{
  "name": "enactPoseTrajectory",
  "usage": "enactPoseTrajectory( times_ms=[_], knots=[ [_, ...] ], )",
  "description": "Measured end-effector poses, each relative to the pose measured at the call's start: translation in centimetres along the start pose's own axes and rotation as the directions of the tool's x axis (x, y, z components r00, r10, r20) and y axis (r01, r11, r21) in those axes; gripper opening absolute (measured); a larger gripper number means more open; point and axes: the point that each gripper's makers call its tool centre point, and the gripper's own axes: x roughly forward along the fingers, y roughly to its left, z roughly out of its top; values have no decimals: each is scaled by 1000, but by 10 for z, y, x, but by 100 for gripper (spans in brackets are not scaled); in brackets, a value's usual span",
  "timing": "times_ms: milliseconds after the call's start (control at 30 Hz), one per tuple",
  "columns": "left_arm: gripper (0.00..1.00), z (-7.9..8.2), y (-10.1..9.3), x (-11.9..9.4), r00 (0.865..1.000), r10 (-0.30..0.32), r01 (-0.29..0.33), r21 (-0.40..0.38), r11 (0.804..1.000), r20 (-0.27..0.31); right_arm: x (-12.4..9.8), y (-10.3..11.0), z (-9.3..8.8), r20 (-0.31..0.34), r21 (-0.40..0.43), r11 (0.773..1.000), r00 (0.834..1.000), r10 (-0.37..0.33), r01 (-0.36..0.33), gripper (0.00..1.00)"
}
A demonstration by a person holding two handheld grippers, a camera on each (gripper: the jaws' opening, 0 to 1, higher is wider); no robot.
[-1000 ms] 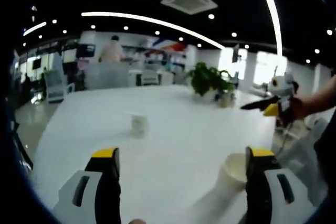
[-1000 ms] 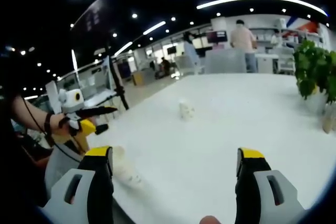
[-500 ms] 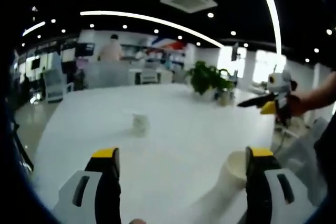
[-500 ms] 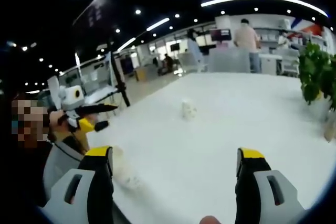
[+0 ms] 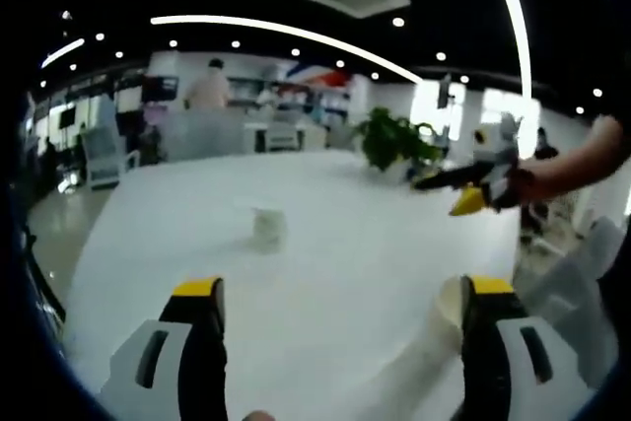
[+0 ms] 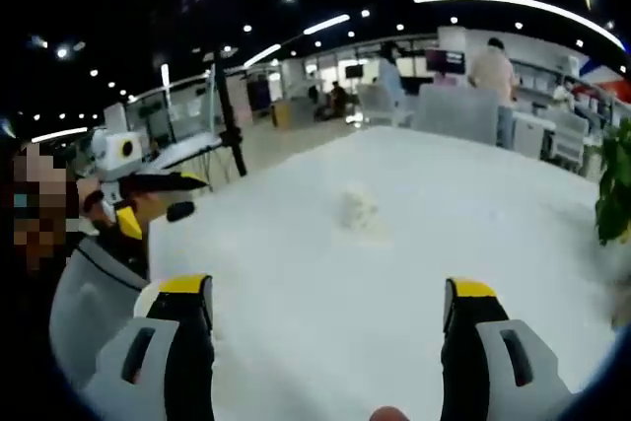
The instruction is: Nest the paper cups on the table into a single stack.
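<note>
Since a second ago we have swung our right tongs (image 5: 463, 189) inward over the worktop (image 5: 325, 244) toward the far cup (image 5: 267, 227), both tongs spread and empty, ready to grasp.

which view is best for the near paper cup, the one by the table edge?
Left gripper view: the near paper cup shows its rim and side beside that view's right jaw. In the right gripper view, the cup is just a sliver behind the left jaw.
</note>
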Motion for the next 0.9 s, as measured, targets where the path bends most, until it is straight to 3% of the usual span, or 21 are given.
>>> enactPoseTrajectory(
  times_ms=[333, 533, 900],
  knots=[
    [98, -5, -3, 1, 1000, 0, 0, -15, 1000, -7, 55, -9, 12, -36, -56, 997, 998, 57, -59, 91],
    [98, -10, 5, 0, 1000, 10, -11, -29, 1000, -11, 91, -16, 21, -60, -110, 991, 996, 70, -76, 90],
    [98, -18, 15, 8, 999, 36, -37, -44, 998, -19, 148, -43, 24, -57, -35, 998, 997, 59, -61, 83]
  ],
)
